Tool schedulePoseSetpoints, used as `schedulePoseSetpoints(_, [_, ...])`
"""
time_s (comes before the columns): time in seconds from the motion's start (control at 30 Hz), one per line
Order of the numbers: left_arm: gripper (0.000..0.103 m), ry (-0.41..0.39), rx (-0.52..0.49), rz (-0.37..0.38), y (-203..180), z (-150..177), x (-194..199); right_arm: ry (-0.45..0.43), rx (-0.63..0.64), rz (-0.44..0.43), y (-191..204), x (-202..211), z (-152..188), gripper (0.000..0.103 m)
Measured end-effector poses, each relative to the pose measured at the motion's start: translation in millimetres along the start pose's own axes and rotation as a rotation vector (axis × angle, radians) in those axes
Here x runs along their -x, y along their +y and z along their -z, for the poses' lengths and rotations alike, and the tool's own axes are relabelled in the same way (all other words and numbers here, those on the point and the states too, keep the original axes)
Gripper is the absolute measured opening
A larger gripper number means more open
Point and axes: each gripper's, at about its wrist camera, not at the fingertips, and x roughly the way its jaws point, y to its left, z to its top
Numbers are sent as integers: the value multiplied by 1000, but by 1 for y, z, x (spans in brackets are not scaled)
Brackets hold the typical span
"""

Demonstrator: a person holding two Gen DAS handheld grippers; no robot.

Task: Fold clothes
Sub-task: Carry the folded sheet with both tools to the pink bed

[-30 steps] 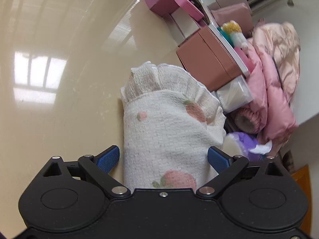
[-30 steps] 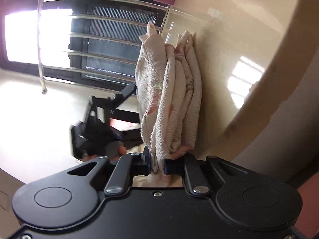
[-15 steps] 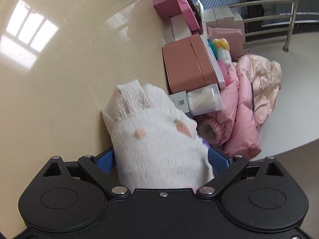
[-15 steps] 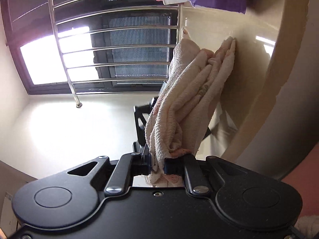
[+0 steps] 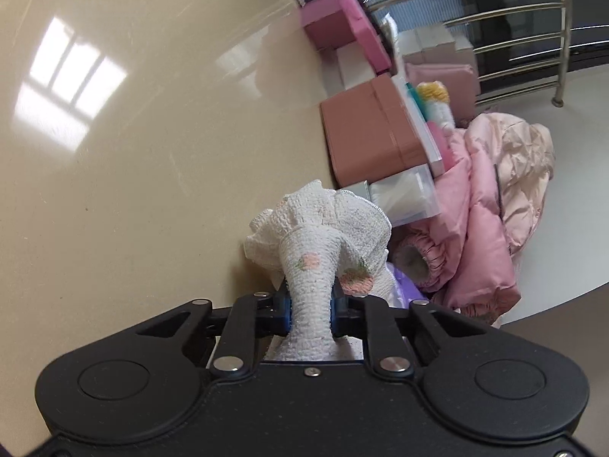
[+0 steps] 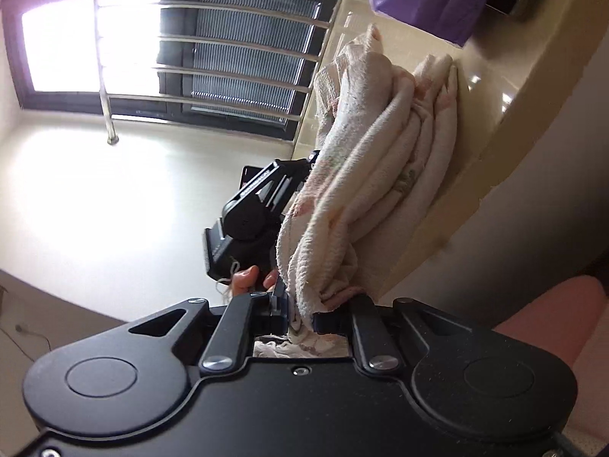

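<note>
A white knitted garment with pink strawberry prints (image 5: 316,251) is bunched between the blue pads of my left gripper (image 5: 310,306), which is shut on it; its ruffled edge fans out over the beige table (image 5: 133,175). In the right wrist view the same garment (image 6: 365,175) hangs in thick folds against the table, and my right gripper (image 6: 300,316) is shut on its lower end. The left gripper's black body (image 6: 259,213) shows beside the cloth there, with a person's fingers (image 6: 247,278) on it.
Brown (image 5: 365,133) and pink boxes (image 5: 342,26) and a clear packet (image 5: 403,194) are stacked at the table's far edge. A pink padded jacket (image 5: 491,205) and a purple item (image 5: 403,285) lie beside them. A metal railing (image 6: 213,57) stands before the window.
My left gripper has gone from open around the garment to shut on it, squeezing the cloth into a narrow bunch. The right gripper kept its hold while the folds shifted and tilted.
</note>
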Motion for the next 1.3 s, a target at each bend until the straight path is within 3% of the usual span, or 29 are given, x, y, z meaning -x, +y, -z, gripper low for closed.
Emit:
schedulePoseSetpoints(0.13, [15,-72,4,47,-15,6,24,33,69,-7,14,10,1,11])
schedulePoseSetpoints(0.37, [15,12,-159,196,-135,36,-15,38,261,-66,74,62,1,11])
schedulePoseSetpoints(0.5, [15,60,-253,281,-203,53,-37,-34,355,-43,108,127,-3,11])
schedulePoseSetpoints(0.67, [15,126,-370,386,-289,75,-67,-215,370,142,130,234,-6,11])
schedulePoseSetpoints(0.7, [15,174,-389,399,-307,89,-91,-258,356,175,129,256,-5,11])
schedulePoseSetpoints(0.87, [15,445,-466,449,-373,185,-215,-486,274,403,120,379,13,11])
schedulePoseSetpoints(1.03, [15,756,-568,497,-410,330,-320,-728,110,613,86,486,77,11])
schedulePoseSetpoints(1.2, [15,985,-670,563,-428,481,-363,-976,-74,793,51,571,173,11])
schedulePoseSetpoints(1.3, [15,1064,-779,574,-424,553,-365,-1052,-196,909,28,591,229,11])
